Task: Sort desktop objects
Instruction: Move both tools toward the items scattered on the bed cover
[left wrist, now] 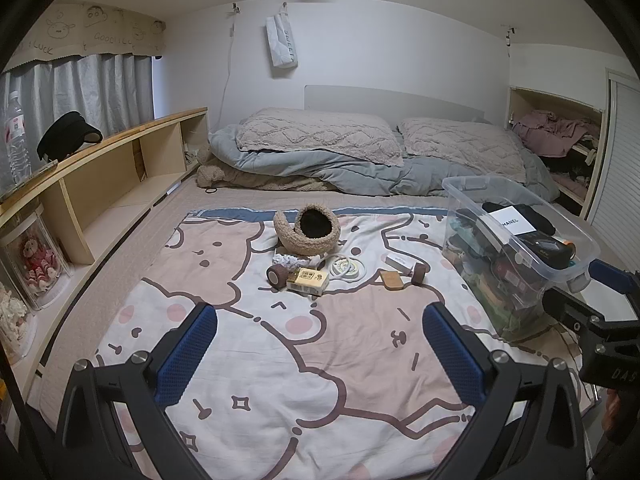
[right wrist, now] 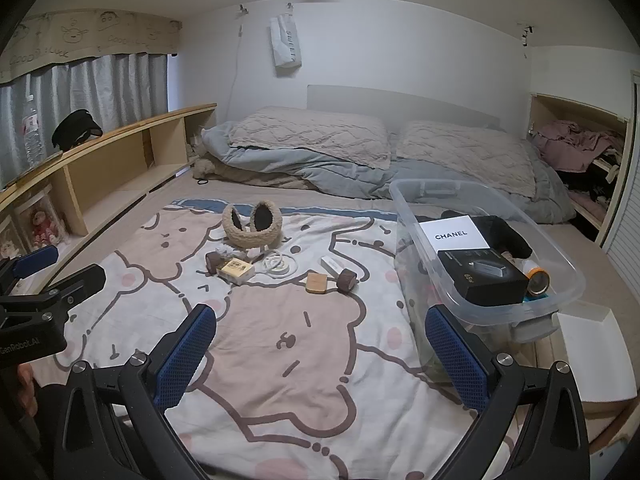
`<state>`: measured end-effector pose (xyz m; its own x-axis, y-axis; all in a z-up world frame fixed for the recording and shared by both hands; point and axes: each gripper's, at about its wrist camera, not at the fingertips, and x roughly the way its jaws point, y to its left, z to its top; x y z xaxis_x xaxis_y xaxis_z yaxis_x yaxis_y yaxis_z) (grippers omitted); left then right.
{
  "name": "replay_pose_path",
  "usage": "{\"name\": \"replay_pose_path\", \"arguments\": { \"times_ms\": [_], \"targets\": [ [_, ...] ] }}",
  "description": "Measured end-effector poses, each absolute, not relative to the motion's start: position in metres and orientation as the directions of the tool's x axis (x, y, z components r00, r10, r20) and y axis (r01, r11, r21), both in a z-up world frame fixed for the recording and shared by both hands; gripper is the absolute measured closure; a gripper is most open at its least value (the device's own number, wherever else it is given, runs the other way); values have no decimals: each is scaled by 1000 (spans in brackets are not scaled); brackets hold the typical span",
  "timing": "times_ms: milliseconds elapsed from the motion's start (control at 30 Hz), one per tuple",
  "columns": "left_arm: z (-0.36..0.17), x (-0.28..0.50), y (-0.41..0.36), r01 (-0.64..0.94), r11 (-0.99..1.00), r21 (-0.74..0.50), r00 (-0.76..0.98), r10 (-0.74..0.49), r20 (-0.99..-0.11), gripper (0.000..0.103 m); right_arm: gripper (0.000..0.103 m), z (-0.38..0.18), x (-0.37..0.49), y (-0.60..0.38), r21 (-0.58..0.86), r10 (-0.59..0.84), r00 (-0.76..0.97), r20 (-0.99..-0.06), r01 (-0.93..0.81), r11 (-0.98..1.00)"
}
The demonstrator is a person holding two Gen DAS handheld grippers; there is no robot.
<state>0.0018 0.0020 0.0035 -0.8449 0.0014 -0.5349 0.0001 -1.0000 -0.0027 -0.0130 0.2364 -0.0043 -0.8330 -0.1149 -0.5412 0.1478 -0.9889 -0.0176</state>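
Bedroom clutter frames the work: a bed (left wrist: 120, 248) carries a cartoon-bear blanket (left wrist: 304, 352) with pillows (left wrist: 316, 136) and a grey duvet (left wrist: 360, 172) heaped at its head. Near the blanket's middle lies a loose cluster of small things: fuzzy earmuffs (left wrist: 308, 232) at the back, a brown tape roll (left wrist: 277, 272) touching a yellow box (left wrist: 309, 280), a coiled white cable (left wrist: 346, 269) just beside them, then a small white box (left wrist: 397, 261), a wooden block (left wrist: 391, 280) and a second brown roll (left wrist: 419, 273) to the right. A clear bin (right wrist: 472, 312) stands on the blanket's right edge, already holding a Chanel card (right wrist: 452, 234), a black box (right wrist: 486, 280), dark cloth and an orange-capped item; its near wall rises just ahead of the right hand-held gripper's (right wrist: 320, 344) right finger. A white tray (right wrist: 592, 344) sits beside the bin at the bed's edge. Along the left runs a wooden shelf (left wrist: 120, 160) bearing a black visor (left wrist: 68, 132) and a water bottle (left wrist: 16, 136), with a doll case (left wrist: 36, 256) below. Both tools hover over bare blanket short of the cluster, well apart from it. The left hand-held gripper (left wrist: 320, 344) has its blue pads spread wide with nothing between them, and the right one likewise.
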Motion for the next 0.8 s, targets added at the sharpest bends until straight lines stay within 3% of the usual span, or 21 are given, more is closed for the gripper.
{"name": "replay_pose_path", "arguments": {
  "times_ms": [500, 800],
  "targets": [
    [0, -1, 13, -3, -1000, -16, -839, 11, -544, 0, 0, -13, -20, 231, -7, -118, -822, -557, 147, -989],
    [-29, -31, 1, 22, -998, -55, -812, 14, -584, 0, 0, -41, -47, 233, 25, -111, -792, -600, 119, -993]
  ]
}}
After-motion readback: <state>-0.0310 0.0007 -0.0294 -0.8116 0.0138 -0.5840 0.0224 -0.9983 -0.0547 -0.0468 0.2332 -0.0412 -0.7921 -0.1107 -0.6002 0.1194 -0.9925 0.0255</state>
